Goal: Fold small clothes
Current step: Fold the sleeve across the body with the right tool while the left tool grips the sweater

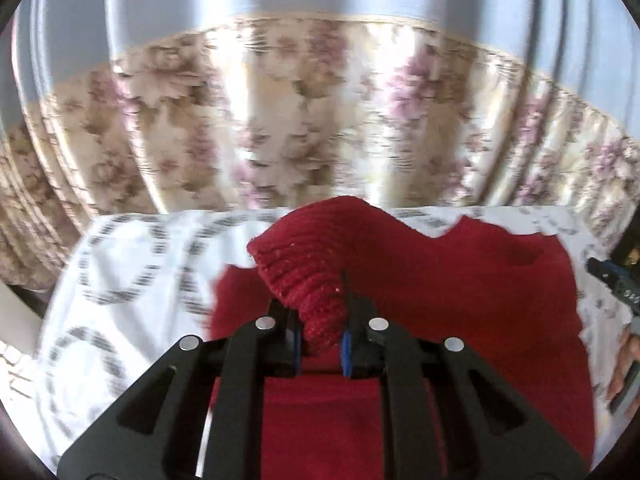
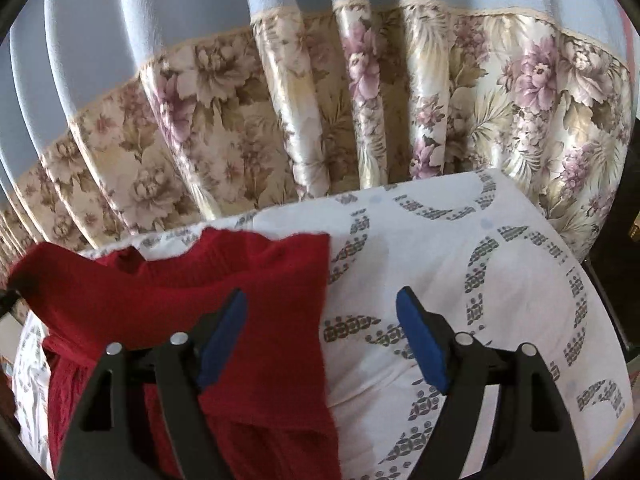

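Left gripper (image 1: 322, 340) jaws clamp red sweater (image 1: 460, 288) sleeve at 6 o'clock. Right gripper (image 2: 322, 328) open, empty. Fold barely started.

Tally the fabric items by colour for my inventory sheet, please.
Red: 1, the red knit garment
White with grey rings: 1, the patterned sheet
Floral and blue: 1, the curtain
Total: 3
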